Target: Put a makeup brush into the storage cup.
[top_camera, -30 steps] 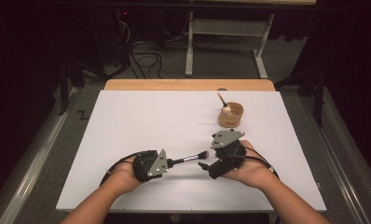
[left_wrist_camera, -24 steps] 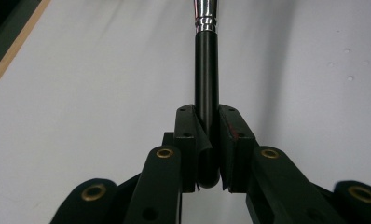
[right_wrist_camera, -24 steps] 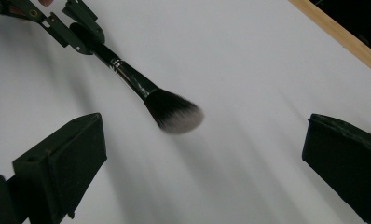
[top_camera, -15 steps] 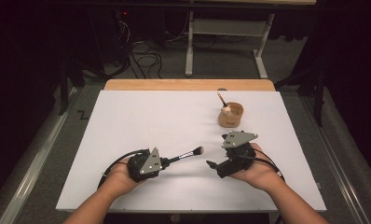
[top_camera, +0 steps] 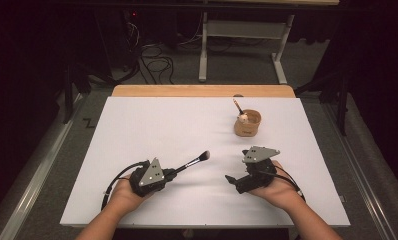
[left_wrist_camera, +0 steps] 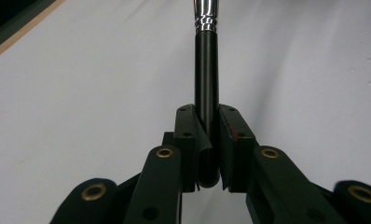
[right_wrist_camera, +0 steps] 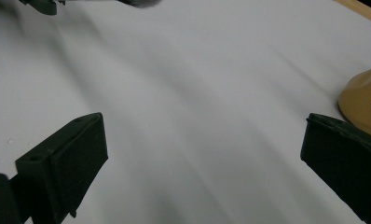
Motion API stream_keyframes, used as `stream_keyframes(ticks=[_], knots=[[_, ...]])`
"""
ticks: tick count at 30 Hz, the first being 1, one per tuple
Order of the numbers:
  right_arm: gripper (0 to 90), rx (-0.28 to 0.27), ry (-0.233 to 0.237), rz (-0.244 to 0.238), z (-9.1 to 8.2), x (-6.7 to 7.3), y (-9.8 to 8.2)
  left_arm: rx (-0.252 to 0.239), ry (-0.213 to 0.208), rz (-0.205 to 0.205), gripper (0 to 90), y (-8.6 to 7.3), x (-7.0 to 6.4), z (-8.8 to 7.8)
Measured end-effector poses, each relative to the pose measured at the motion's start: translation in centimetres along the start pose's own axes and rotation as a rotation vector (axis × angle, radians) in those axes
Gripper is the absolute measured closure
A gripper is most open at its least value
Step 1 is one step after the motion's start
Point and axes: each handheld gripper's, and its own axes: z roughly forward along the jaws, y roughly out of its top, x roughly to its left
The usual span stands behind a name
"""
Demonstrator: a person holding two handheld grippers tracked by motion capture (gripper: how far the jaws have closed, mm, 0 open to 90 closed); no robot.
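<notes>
No legible text is found. A dark mark is seen on the tan cup (top_camera: 248, 124), and a fragment of it on the cup's wall just beyond the right-hand jaw in the right gripper view; it cannot be read.

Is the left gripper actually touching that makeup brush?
Touching. In the left gripper view, the left gripper has both pads pressed against the makeup brush handle.

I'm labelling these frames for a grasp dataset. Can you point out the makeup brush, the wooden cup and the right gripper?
makeup brush (top_camera: 192, 162): high view, on its black handle.
wooden cup (top_camera: 248, 125): high view, on its front wall.
right gripper (right_wrist_camera: 200, 154): right gripper view, midway between its open jaws.
</notes>
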Motion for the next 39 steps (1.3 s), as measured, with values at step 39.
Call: stream_keyframes(ticks=[39], knots=[[4.1, -0.283, -0.064, 0.22, -1.4, 0.5, -3.9, -0.309, 0.026, -0.256, 78.9, -2.4, 1.0, -3.1]])
